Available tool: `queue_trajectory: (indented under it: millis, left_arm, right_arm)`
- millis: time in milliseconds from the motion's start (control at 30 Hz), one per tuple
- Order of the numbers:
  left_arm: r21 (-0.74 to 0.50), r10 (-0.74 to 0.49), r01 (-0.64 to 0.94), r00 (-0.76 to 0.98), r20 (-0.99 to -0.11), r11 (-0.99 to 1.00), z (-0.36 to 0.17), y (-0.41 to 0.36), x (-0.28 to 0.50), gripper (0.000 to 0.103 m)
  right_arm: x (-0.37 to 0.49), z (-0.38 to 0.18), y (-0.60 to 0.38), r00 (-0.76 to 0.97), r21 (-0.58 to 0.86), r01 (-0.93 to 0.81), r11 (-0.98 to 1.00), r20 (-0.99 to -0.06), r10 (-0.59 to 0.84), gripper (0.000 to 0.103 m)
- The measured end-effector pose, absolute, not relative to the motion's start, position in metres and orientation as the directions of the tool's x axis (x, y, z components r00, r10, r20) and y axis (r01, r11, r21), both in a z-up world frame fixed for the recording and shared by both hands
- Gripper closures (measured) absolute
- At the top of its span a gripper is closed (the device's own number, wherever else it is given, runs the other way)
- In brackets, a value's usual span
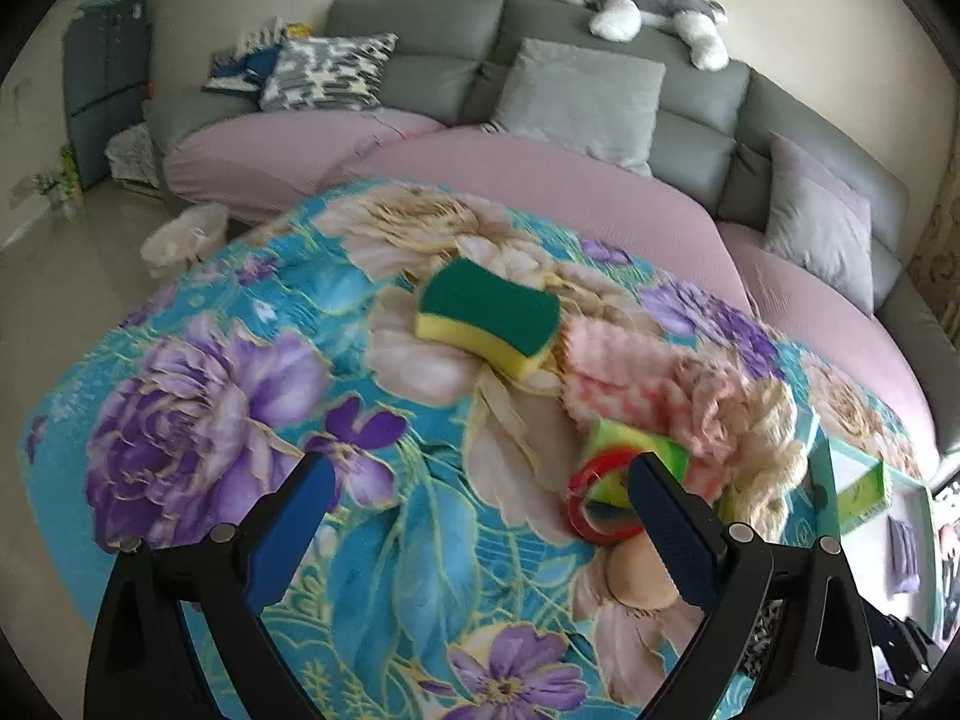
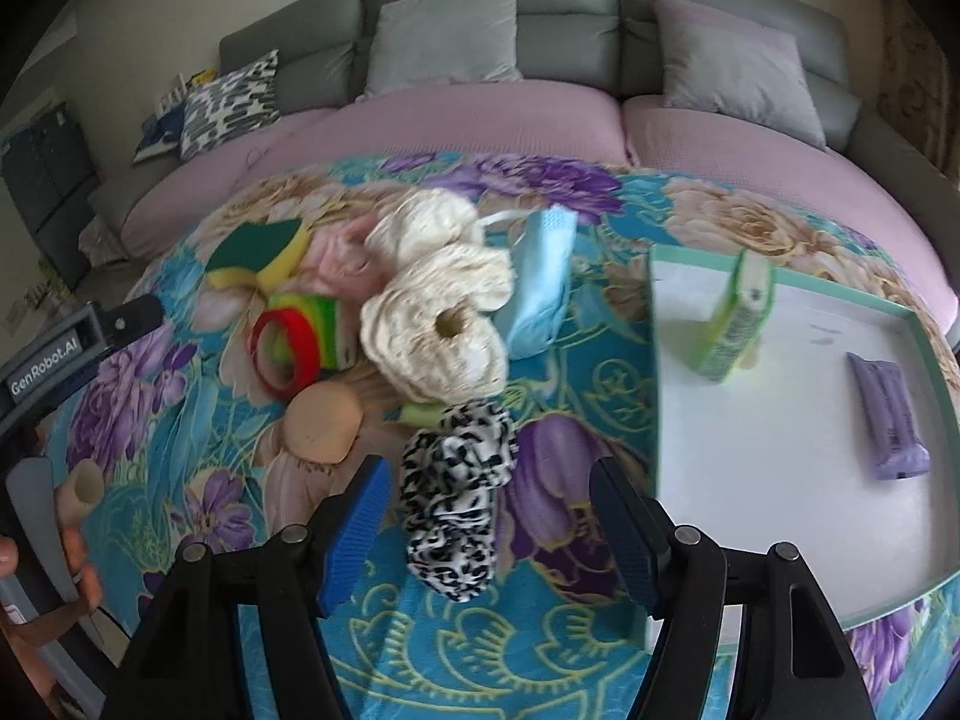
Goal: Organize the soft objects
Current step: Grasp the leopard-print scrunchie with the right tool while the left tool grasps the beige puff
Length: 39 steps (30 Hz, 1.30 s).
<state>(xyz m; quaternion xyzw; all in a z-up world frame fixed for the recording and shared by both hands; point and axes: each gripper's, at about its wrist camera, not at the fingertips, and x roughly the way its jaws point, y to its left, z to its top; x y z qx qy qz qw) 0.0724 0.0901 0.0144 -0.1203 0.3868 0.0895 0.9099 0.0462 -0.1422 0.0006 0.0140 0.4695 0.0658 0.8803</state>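
Note:
A pile of soft things lies on the floral tablecloth point(image 2: 420, 630). In the right wrist view my right gripper point(image 2: 489, 519) is open, its jaws either side of a black-and-white leopard scrunchie point(image 2: 456, 498). Beyond it lie a cream knitted piece point(image 2: 438, 318), a blue face mask point(image 2: 540, 282), a beige round puff point(image 2: 321, 420), a red ring point(image 2: 285, 354) and a green-yellow sponge point(image 2: 258, 252). In the left wrist view my left gripper point(image 1: 480, 516) is open and empty above the cloth, near the red ring point(image 1: 600, 498), with the sponge point(image 1: 486, 312) and a pink cloth point(image 1: 630, 372) farther off.
A white tray with a teal rim point(image 2: 780, 396) sits at the right, holding a green box point(image 2: 735, 324) and a purple packet point(image 2: 888, 420). A grey sofa with pink covers point(image 1: 480, 162) and cushions lies behind the table. A plush husky point(image 1: 648, 6) rests on the sofa back.

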Motion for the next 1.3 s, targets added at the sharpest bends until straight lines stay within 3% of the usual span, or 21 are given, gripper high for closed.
queue_trajectory:
  millis: [433,800,1300]
  left_arm:
    - [-0.092,-0.021,-0.102,0.548,-0.836,0.991,-0.023,0.043,0.090,0.005]
    - [-0.098,-0.070,-0.030,0.496,-0.866,0.995,-0.039,0.016,0.097,0.005]
    - [-0.099,-0.080,-0.012,0.492,-0.867,0.995,-0.040,0.011,0.097,0.005]
  right_arm:
    - [0.060,-0.032,-0.137,0.464,0.161,-0.096,0.982,-0.866,0.188,0.031]
    - [0.062,-0.036,-0.146,0.457,0.161,-0.061,0.985,-0.873,0.171,0.032]
    - [0.062,-0.035,-0.149,0.449,0.213,-0.091,0.973,-0.863,0.231,0.069]
